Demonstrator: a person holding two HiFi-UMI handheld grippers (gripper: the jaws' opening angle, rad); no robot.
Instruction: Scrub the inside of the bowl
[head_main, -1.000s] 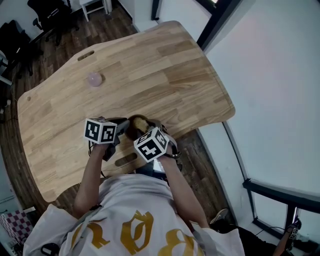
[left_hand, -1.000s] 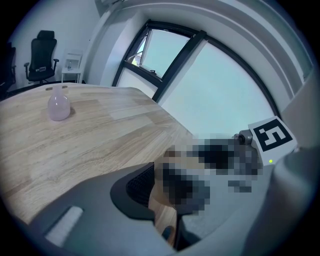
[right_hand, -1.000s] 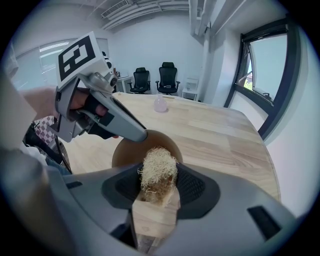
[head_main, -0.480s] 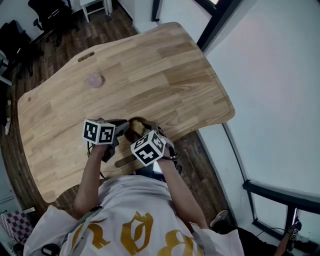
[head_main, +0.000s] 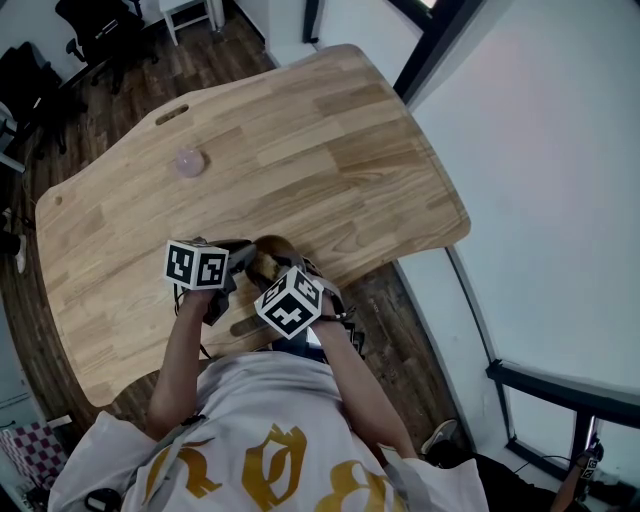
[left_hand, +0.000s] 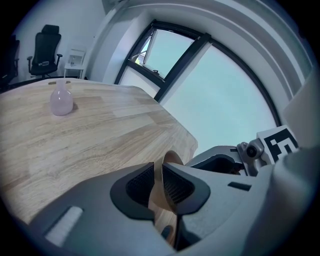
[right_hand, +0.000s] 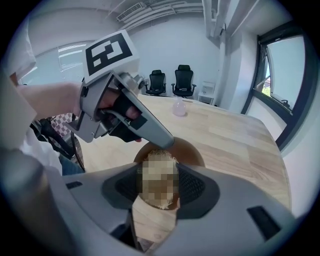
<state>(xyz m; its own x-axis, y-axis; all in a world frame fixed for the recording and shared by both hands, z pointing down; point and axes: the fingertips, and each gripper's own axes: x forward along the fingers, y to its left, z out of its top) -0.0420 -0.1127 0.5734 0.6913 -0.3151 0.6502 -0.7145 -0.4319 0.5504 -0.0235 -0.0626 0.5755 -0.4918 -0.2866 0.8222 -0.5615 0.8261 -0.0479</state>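
**Head view:** A person in a white printed shirt leans over a pale wooden table (head_main: 330, 140), a gripper in each hand. The left gripper (head_main: 243, 256) and the right gripper (head_main: 283, 278) meet over a small brown bowl (head_main: 268, 248). It stands near the table's front edge, just ahead of the person, and the grippers' marker cubes hide much of it. A small pink vase (head_main: 189, 161) stands well apart, farther up the tabletop.

**Left gripper view:** The jaws are closed on the bowl's thin wooden wall — one ribbed pad on each face, the rim rising just above them. The right gripper sits close on the right, beside the bowl. The vase stands upright far across the table, and a slanted window (left_hand: 200, 65) fills the background.

**Right gripper view:** The jaws are clamped on a straw-coloured fibrous scrubber (right_hand: 158, 154). Its top shows against the bowl's dark inside — whether it touches the wood cannot be told. The left gripper comes in from the upper left, its tip on the bowl's left rim. Two black office chairs (right_hand: 184, 81) stand beyond the table.
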